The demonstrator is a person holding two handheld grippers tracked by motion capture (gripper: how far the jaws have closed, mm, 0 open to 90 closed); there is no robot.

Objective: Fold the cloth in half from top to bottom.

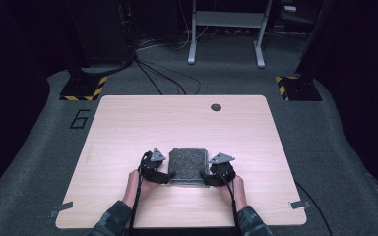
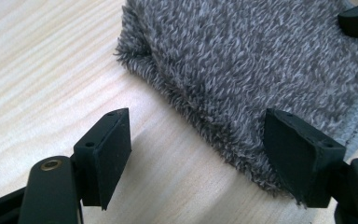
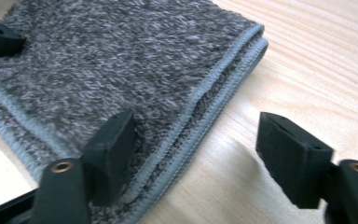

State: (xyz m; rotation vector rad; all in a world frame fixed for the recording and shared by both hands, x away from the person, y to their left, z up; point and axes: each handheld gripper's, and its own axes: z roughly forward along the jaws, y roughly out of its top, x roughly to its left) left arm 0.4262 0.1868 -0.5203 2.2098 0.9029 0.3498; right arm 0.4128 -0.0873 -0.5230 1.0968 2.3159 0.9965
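Nearest the person, the left gripper (image 1: 163, 176) and the right gripper (image 1: 211, 179) sit at the two near corners of the folded grey towel (image 1: 188, 164), each with jaws spread wide and clamping nothing, one jaw over the pile and one over bare table (image 1: 128, 123). The towel looks soft, light and floppy, so I judge the stitched near corners the best hold, taking all layers together. It lies flat and roughly square, with no clear long axis, its hemmed open edges toward the person.
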